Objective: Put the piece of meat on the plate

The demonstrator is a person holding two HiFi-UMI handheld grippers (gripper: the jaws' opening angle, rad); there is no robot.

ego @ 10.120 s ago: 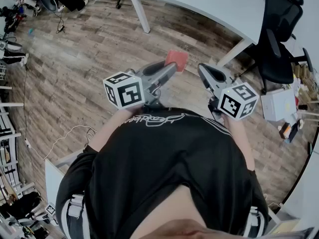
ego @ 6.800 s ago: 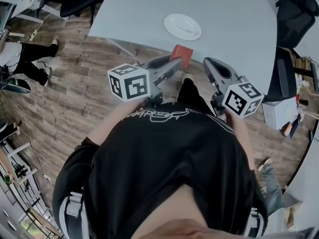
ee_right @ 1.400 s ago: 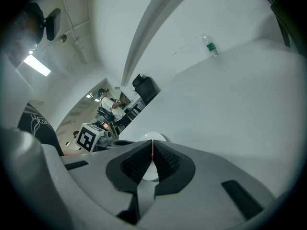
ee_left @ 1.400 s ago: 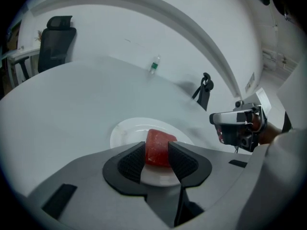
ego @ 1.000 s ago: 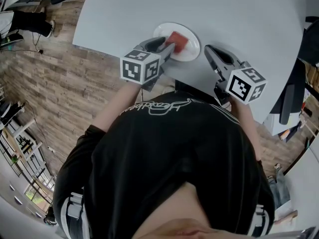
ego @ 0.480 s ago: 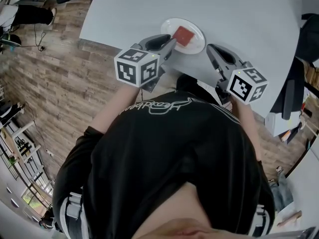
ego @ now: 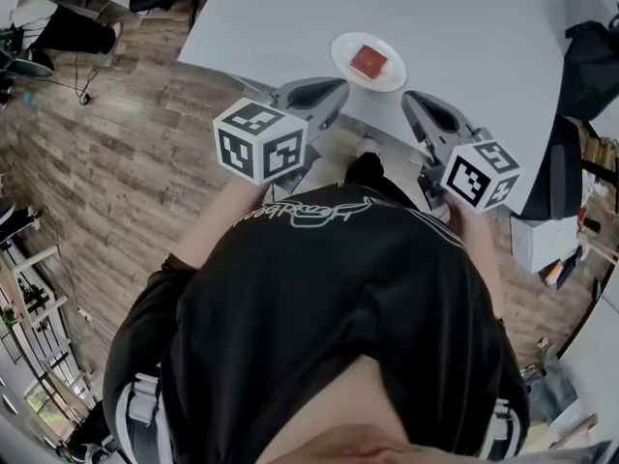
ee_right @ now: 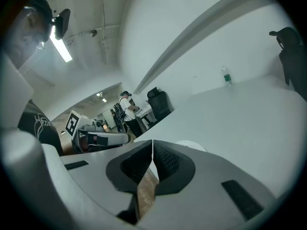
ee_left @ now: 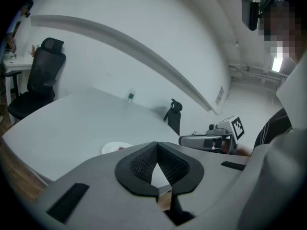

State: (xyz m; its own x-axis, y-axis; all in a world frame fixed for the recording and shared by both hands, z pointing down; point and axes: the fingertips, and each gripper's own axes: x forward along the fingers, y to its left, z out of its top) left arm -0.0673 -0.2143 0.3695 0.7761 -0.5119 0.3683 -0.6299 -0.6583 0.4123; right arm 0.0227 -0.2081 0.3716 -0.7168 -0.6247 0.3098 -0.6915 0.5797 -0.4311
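Drew left gripper [ego: 340, 86] back from white plate [ego: 339, 52], clenched empty; kept right gripper [ego: 408, 98] clenched empty. Left piece of meat [ego: 368, 62] on that plate, near edge of grey table [ego: 464, 27], over wood-plank floor [ego: 116, 143].

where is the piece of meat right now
In the head view, top centre, the piece of meat lies on the white plate, near the table's near edge.

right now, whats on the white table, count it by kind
plate: 1
piece of meat: 1
bottle: 1
total: 3
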